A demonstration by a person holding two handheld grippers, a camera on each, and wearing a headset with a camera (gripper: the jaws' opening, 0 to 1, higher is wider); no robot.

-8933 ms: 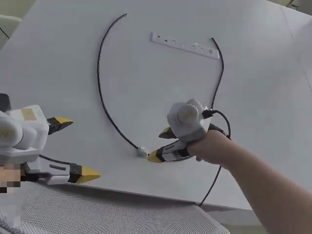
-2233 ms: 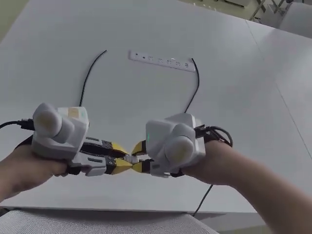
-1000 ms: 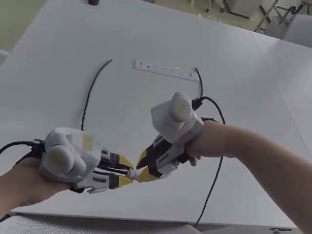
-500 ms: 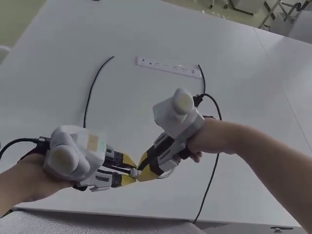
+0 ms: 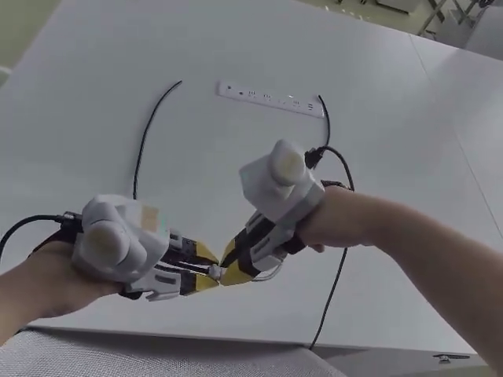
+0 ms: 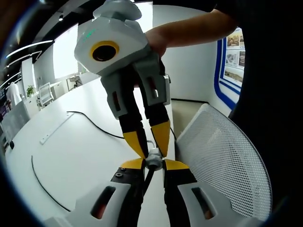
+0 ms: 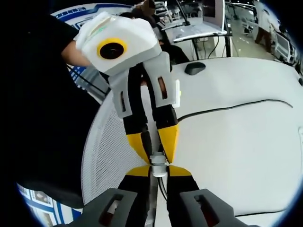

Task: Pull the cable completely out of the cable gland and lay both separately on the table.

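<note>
Head view is showing the two grippers meeting tip to tip just above the near edge of the counter (image 5: 393,141), with the small white cable gland (image 5: 214,272) pinched between them. The right gripper (image 5: 230,272) is clamping its jaws on the cable gland. The left gripper (image 5: 206,269) seems to be gripping the black cable (image 5: 141,149) right behind it, though the tips are crowding that spot. In the left gripper view the cable is running back between that gripper's own jaws and into the cable gland, so it is not yet out. By my judgement the pull is barely beginning, and drawing the whole length through and laying both pieces apart are remaining. The rest of the cable is trailing across the counter to the left, well apart from the power strip (image 5: 271,100) at the far side. Wide bare counter is lying ahead for setting things down, while the mesh chair (image 5: 157,357) is sitting just below the near edge, so a slipped cable gland could be dropping off there
</note>
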